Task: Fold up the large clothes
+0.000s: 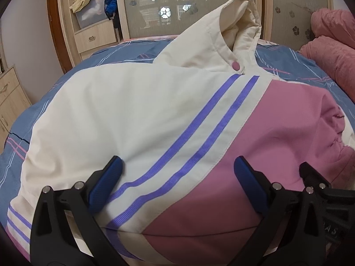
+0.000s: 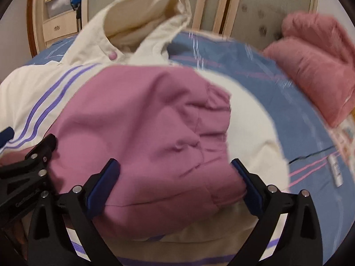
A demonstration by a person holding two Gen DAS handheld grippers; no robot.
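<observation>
- While the left wrist view looked down its fingers, the left claw (image 1: 177,173) stood wide, gripping nothing, above the jacket (image 1: 137,115) filling the frame's middle.
- That cream, pink and purple-striped jacket lay on the blue bed (image 1: 288,66), its hood (image 1: 239,28) rising at upper centre; pink bedding (image 1: 332,44) sat at upper right.
- From the right wrist view, the right claw (image 2: 175,173) was likewise spread wide over the jacket's pink sleeve (image 2: 155,122); the other claw's black frame showed at left.

The jacket (image 1: 137,115) is lying on the bed (image 1: 295,66), its hood (image 1: 235,31) pointing toward the wardrobe (image 1: 93,37); pillows (image 1: 332,51) are sitting right of the jacket.
</observation>
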